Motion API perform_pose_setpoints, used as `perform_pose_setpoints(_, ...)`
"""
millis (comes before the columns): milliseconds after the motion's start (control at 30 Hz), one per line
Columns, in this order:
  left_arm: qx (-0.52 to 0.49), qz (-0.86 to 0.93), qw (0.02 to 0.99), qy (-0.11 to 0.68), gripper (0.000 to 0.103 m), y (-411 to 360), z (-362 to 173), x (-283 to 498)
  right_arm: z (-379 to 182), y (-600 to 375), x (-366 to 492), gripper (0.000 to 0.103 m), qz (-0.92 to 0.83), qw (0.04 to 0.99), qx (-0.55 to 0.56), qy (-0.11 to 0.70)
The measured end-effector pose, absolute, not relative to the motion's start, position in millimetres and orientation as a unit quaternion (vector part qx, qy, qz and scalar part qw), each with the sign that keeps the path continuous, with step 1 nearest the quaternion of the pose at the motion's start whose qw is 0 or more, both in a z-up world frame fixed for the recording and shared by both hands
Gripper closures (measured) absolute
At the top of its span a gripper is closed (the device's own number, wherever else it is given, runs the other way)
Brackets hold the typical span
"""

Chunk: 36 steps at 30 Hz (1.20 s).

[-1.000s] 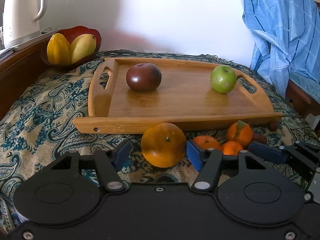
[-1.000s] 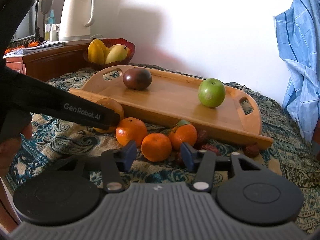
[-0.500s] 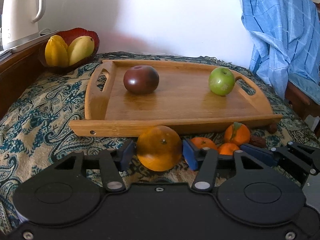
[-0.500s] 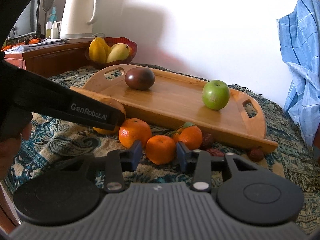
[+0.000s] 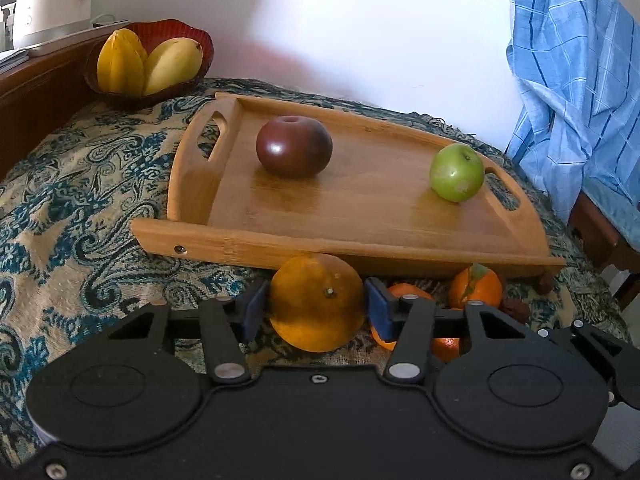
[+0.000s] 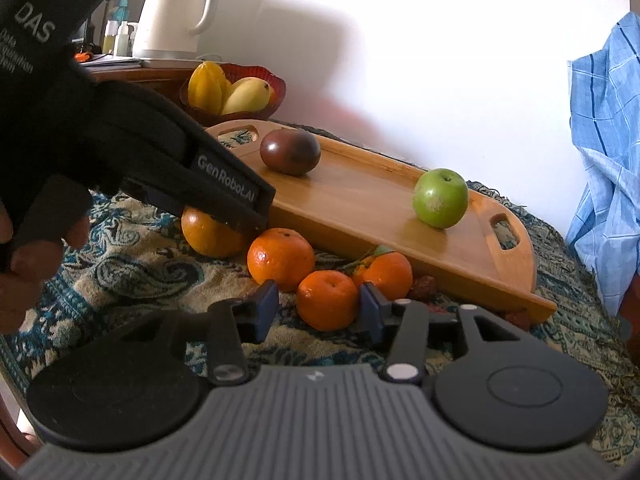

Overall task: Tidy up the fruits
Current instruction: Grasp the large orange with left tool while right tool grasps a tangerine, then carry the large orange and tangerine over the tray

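Observation:
A wooden tray (image 5: 360, 248) lies on the patterned cloth with a dark red apple (image 5: 294, 146) and a green apple (image 5: 456, 172) on it. In front of the tray, my left gripper (image 5: 317, 312) has a large orange (image 5: 316, 320) between its blue pads. The jaws are closing and both pads touch the fruit. My right gripper (image 6: 319, 310) is closing around a small mandarin (image 6: 327, 300). Its right pad is against the mandarin and a gap shows at the left pad. Two more mandarins (image 6: 280, 258) (image 6: 386, 274) lie just behind.
A red bowl (image 5: 204, 40) with a star fruit and a mango stands at the back left, beside a white kettle (image 6: 172, 8) on a wooden ledge. A blue checked cloth (image 5: 580, 80) hangs at the right. Small dark fruits (image 6: 424, 286) lie under the tray's front edge.
Both pairs of jaws have narrowed around their fruit, the left onto the orange, the right towards the mandarin. Both views have tilted a little.

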<state>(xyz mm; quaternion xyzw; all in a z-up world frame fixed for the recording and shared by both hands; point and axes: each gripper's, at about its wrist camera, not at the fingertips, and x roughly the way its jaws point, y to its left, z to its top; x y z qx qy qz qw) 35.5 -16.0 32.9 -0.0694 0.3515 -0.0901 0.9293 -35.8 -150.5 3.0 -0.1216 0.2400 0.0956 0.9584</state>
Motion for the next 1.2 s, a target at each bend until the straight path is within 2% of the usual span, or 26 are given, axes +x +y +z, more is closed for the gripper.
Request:
perform_pose_setpoints(133, -0.068, -0.088, 0.929, 0.354, 0.053, -14.2, 36.1, 33.2, 4.2, -152.8, -36.3, 0.064, 0.086, 0.960, -0.118, 0.238)
perform_pose_setpoints(633, -0.037, -0.077, 0.936, 0.341, 0.053, -8.0, 53.6, 21.5, 17.8, -167.3, -46.9, 0.064, 0.088, 0.971, -0.063, 0.215)
perform_pose_setpoints(1200, -0.035, -0.087, 0.942, 0.323, 0.053, -10.4, 76.3, 28.1, 40.7, -212.9, -28.9, 0.065, 0.084, 0.970, 0.064, 0.218)
